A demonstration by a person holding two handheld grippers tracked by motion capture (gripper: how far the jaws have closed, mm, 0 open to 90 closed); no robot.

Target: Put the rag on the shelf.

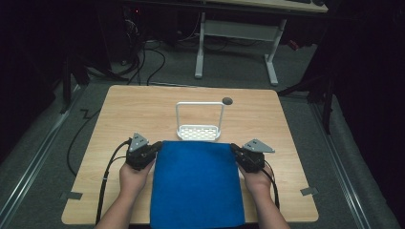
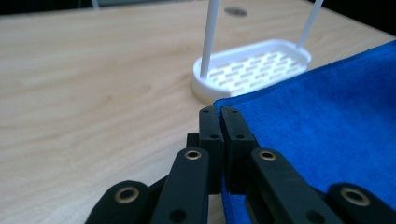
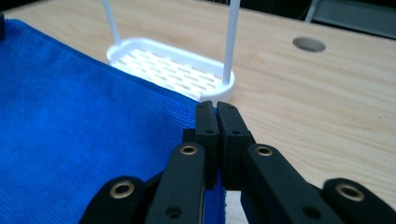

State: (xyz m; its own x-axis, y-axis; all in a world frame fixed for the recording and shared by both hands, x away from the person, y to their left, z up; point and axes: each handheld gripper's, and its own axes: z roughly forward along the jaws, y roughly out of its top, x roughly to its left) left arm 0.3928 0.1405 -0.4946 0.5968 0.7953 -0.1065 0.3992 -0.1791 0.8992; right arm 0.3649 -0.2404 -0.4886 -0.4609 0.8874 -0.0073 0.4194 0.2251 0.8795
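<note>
A blue cloth point(image 1: 197, 183) lies spread over the near middle of the table and hangs past its front edge. My left gripper point(image 1: 155, 149) is shut on the cloth's far left corner; in the left gripper view the cloth point(image 2: 327, 126) edge is pinched between the closed jaws of the left gripper point(image 2: 219, 111). My right gripper point(image 1: 235, 149) is shut on the far right corner, and the right gripper view shows the cloth point(image 3: 79, 140) clamped between the jaws of the right gripper point(image 3: 215, 106). Both corners look slightly lifted.
A white slotted tray with a tall wire handle point(image 1: 199, 132) stands just beyond the cloth's far edge, close to both grippers. A round grey hole point(image 1: 227, 100) is in the tabletop behind it. Bare wood lies to the left and right.
</note>
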